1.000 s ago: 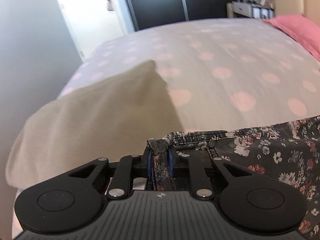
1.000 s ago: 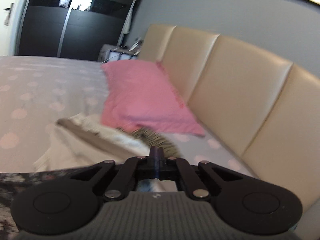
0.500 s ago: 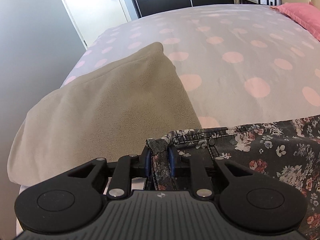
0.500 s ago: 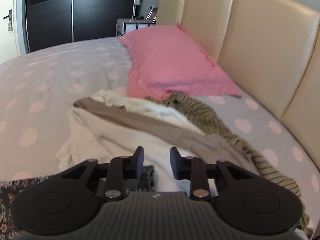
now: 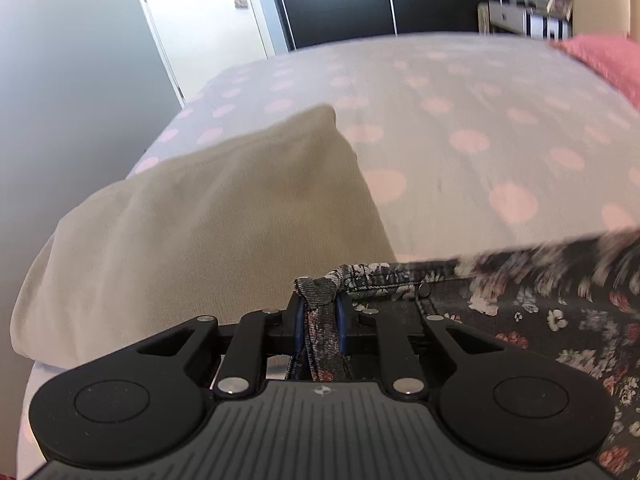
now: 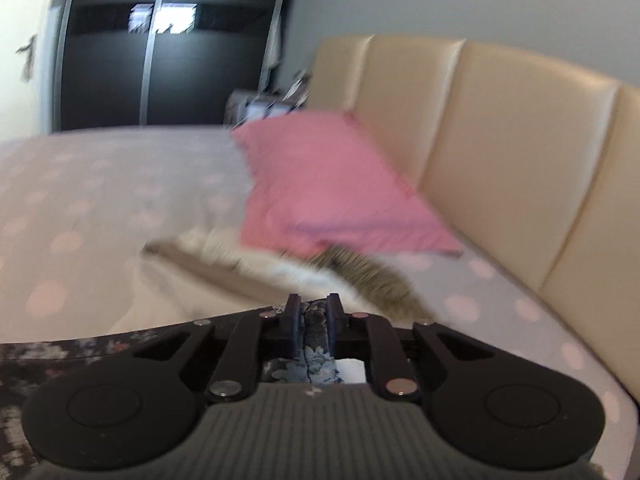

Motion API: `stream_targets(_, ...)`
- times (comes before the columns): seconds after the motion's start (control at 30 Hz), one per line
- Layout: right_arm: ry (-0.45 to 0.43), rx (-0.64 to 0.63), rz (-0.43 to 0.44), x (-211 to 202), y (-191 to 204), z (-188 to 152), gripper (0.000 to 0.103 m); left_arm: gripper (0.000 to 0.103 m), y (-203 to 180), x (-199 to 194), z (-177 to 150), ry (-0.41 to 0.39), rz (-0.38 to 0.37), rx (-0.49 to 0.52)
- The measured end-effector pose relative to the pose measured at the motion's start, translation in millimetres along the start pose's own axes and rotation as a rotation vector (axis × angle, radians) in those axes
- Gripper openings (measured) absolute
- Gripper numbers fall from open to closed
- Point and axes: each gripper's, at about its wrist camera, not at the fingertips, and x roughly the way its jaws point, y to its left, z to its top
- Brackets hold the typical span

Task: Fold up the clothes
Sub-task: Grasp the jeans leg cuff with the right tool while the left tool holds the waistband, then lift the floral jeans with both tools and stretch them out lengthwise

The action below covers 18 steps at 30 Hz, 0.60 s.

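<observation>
My left gripper (image 5: 319, 305) is shut on the waistband corner of dark floral jeans (image 5: 540, 304), which stretch to the right above the polka-dot bed (image 5: 460, 120). My right gripper (image 6: 313, 309) is shut on another part of the same floral jeans (image 6: 80, 350), which run off to the left in the right wrist view. The garment hangs taut between the two grippers, lifted off the bed.
A beige folded blanket (image 5: 200, 220) lies at the bed's left edge. A pile of unfolded clothes (image 6: 248, 276), white, taupe and striped, lies before a pink pillow (image 6: 328, 184). A cream headboard (image 6: 500, 140) is on the right; dark wardrobes (image 6: 172, 60) stand behind.
My right gripper was open half a second ago and is now shut on the floral jeans and raised. My left gripper kept its hold and lifted slightly.
</observation>
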Motion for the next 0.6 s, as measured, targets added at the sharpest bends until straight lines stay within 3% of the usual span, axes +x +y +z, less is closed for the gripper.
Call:
stream_targets(0.13, -0.039, 0.019, -0.077, 6, -1, 21, 0.014, 0.014, -1, 7, 3, 0.005, 0.0, -0.006)
stream_targets(0.23, -0.007, -0.036, -0.103, 24, 16, 20, 0.014, 0.014, -7, 19, 2, 0.024, 0.002, 0.001)
stream_targets(0.33, 0.029, -0.063, -0.113, 38, 28, 14, 0.015, 0.027, -8, 29, 1, 0.046, -0.004, 0.01)
stream_targets(0.4, 0.053, -0.081, -0.124, 43, 35, 10, 0.015, 0.042, -7, 26, 1, 0.036, -0.004, 0.02)
stream_targets(0.5, 0.04, -0.075, -0.146, 38, 33, 9, 0.036, 0.05, -5, 14, 0, 0.012, -0.025, 0.043)
stream_targets(0.6, 0.031, -0.067, -0.113, 24, 31, 5, 0.037, 0.05, -4, -6, -3, -0.014, -0.06, 0.085)
